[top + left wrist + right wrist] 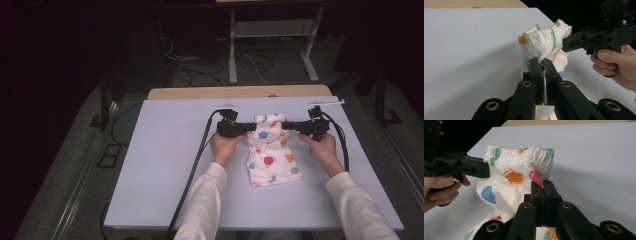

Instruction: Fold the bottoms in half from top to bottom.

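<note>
A small white garment [270, 150] printed with coloured shapes lies on the white table [165, 165], its gathered elastic waistband lifted at the far end. My left gripper [249, 127] comes in from the left and is shut on the waistband's left side; cloth [541, 42] is pinched between its jaws. My right gripper [289, 125] comes in from the right and is shut on the waistband's right side, the cloth [534, 160] bunched above its closed jaws [543, 185]. The two grippers face each other across the waistband. The garment's lower part rests flat on the table toward me.
Black cables [197, 155] trail from each gripper across the table toward its near edge. A wooden strip [240, 92] runs along the table's far edge. Beyond it stand white frame legs [232, 55] and loose cables on a dark floor.
</note>
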Demonstrator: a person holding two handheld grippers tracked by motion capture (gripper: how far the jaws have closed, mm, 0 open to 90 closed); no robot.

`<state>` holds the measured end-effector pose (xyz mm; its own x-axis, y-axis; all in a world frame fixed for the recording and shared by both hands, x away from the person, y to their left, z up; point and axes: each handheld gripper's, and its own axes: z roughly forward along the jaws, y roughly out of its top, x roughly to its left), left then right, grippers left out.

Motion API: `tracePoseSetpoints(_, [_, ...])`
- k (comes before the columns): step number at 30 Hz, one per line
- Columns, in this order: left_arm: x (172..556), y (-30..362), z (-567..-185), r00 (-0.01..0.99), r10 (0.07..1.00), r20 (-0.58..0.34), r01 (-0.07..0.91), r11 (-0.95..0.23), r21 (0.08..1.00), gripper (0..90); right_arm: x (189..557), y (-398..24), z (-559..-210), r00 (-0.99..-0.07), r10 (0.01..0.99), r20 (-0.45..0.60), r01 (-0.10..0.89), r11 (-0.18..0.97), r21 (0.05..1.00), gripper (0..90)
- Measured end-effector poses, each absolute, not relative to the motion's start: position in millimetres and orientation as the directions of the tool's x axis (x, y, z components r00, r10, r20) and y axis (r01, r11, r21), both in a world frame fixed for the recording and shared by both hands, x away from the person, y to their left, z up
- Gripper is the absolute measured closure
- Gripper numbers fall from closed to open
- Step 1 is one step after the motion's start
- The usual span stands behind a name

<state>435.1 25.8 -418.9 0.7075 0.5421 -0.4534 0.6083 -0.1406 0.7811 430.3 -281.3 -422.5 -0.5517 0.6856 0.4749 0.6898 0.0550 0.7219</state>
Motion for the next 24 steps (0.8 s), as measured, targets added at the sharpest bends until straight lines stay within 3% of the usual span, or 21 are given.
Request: tracePoseSetpoints(24, [416.8, 32.9, -410.8, 0.74, 0.507, -0.442, 0.592, -0.178, 0.786, 87.4, 399.3, -283.9, -414.9, -0.574, 0.675, 0.464, 0.665, 0.054, 0.744, 87.4])
